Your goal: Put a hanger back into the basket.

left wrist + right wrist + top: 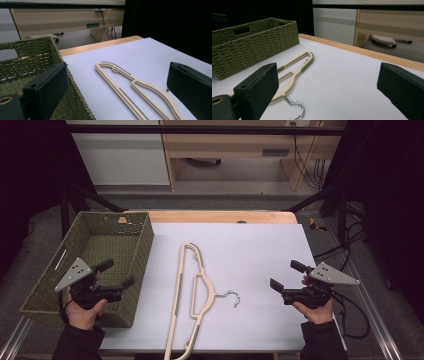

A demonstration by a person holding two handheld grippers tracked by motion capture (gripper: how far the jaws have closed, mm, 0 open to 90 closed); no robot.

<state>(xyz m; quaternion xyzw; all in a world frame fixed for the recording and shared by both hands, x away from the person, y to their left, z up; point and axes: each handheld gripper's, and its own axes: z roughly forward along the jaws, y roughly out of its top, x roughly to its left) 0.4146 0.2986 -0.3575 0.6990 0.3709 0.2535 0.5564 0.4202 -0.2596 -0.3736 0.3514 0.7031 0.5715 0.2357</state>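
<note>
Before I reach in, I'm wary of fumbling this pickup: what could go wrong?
The hanger lies flat on the white sheet, so jaws could skid over its thin frame. Its metal hook points toward the right gripper and might snag. The left gripper hovers by the basket wall and could bump it.

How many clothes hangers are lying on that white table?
1: a cream hanger with a metal hook, lying flat mid-table between the green woven basket and the right gripper. It looks folded; a second one underneath can't be ruled out.
</note>
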